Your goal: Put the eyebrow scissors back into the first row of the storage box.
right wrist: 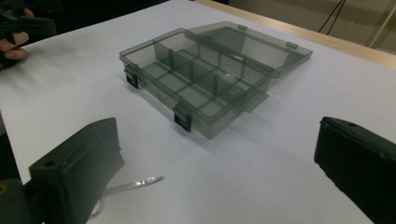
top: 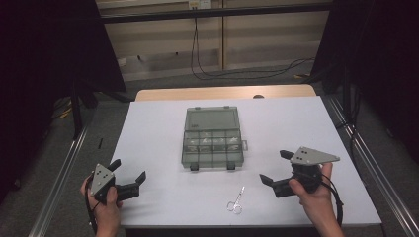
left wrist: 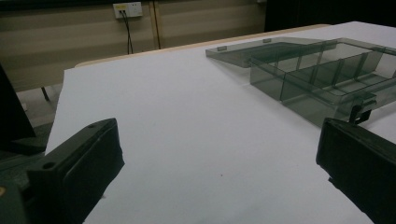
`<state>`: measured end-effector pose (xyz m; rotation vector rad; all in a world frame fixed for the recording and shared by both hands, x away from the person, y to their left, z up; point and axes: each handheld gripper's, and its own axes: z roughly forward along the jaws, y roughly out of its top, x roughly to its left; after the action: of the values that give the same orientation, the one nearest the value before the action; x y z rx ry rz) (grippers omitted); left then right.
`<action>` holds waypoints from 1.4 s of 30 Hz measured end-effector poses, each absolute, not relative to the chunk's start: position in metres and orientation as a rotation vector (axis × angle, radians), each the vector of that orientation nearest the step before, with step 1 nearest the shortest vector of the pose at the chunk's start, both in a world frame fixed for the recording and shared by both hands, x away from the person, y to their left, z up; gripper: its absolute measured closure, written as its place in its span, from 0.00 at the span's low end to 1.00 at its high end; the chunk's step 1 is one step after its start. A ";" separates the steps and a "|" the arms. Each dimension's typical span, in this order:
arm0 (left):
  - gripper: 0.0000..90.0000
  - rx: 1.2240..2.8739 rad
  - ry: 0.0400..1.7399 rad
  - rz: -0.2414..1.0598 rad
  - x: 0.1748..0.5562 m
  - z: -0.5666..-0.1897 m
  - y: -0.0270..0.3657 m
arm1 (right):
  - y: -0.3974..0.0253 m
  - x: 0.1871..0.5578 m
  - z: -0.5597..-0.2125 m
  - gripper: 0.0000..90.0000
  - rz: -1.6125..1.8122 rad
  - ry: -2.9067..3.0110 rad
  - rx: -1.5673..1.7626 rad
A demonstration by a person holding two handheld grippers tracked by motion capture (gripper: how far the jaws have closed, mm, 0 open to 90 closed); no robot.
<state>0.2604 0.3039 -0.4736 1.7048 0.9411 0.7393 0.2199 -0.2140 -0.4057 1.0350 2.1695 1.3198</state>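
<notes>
Looking at the white worktop (top: 163,133), the smoky compartment box (top: 213,143) sits mid-table with its lid flipped open to the far side, and small scissors (top: 235,201) lie near the front edge, just left of the right gripper (top: 276,167). Both it and the left gripper (top: 129,169) have jaws spread, holding nothing. My guess is scissors go first: come in low, pinch across the blades, not the loops.

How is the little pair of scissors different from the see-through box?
The scissors are small, thin and shiny silver; the box is much bigger, smoky grey and see-through. The scissors lie closed near the table's front edge; the box sits mid-table, lid open flat, dividers showing. Both rest untouched on the white table.
</notes>
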 end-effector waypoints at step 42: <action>0.01 1.721 0.963 0.691 0.263 -0.474 0.304 | -0.139 0.235 -0.454 0.65 0.947 2.468 1.300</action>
<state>0.2626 0.3036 -0.4745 1.7207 0.9629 0.6909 0.2346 -0.1390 -0.4541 1.2999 2.4684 0.9471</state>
